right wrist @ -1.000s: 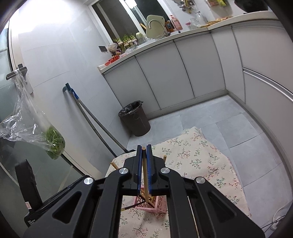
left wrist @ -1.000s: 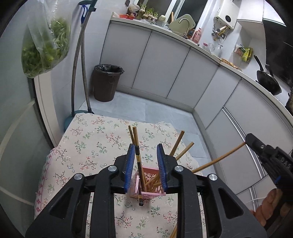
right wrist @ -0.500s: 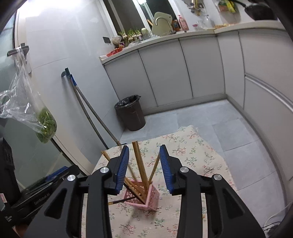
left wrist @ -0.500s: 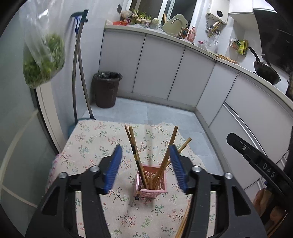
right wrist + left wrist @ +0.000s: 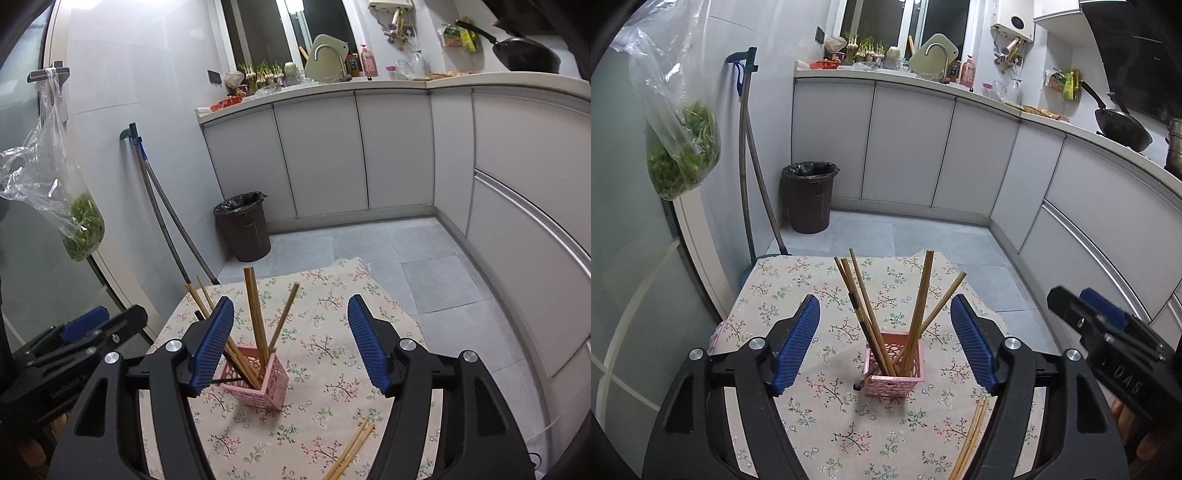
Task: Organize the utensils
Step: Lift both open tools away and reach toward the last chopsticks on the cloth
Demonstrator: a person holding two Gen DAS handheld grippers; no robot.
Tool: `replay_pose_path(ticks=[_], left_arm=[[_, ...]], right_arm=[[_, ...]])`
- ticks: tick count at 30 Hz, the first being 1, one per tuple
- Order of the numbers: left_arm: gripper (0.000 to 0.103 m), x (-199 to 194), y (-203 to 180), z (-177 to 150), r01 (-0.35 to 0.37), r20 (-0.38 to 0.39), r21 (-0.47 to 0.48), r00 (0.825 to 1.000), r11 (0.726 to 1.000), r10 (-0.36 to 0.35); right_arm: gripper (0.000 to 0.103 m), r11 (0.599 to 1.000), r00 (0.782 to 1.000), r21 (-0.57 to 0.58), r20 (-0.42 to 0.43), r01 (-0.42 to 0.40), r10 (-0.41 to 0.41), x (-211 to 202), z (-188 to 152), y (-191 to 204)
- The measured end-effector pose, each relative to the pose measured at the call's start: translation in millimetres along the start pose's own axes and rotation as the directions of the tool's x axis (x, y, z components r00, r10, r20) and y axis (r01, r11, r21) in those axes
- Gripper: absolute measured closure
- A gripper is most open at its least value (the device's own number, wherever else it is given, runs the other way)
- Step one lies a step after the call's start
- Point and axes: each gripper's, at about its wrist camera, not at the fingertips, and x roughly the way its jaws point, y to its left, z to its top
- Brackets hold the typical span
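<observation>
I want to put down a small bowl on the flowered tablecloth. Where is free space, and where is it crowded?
The far part of the flowered tablecloth, beyond the pink perforated plastic basket, is bare, and so is its left side. Crowded: the basket with its leaning wooden chopsticks, and the near right edge, where loose bamboo chopsticks lie.
</observation>
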Motion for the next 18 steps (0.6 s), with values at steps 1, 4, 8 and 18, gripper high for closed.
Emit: replay_pose_path(ticks=[1,4,8,18], left_arm=[[0.031,-1,0,0,0.001,0.002,0.000,1.000,1.000,-0.001],[0.025,-6,-2,-2,0.009,0.008,0.004,1.000,1.000,-0.009],[0.016,-12,-6,-4,0.012,0.023,0.013,1.000,1.000,-0.013],[0.007,-12,-20,-8,0.015,0.022,0.049,1.000,0.999,-0.017]], right_arm=[[0.034,1.000,1.000,0.000,-0.003,0.014,-0.014,-1,-1,-1],[0.022,0.998,0.999,0.011,0.006,0.054,-0.054,-5,-4,-7],[0.011,0.995,0.995,0.022,0.026,0.099,-0.099,-9,-7,-16],[0.007,0.991,0.992,0.060,-0.011,0.123,-0.123,-9,-11,-34]])
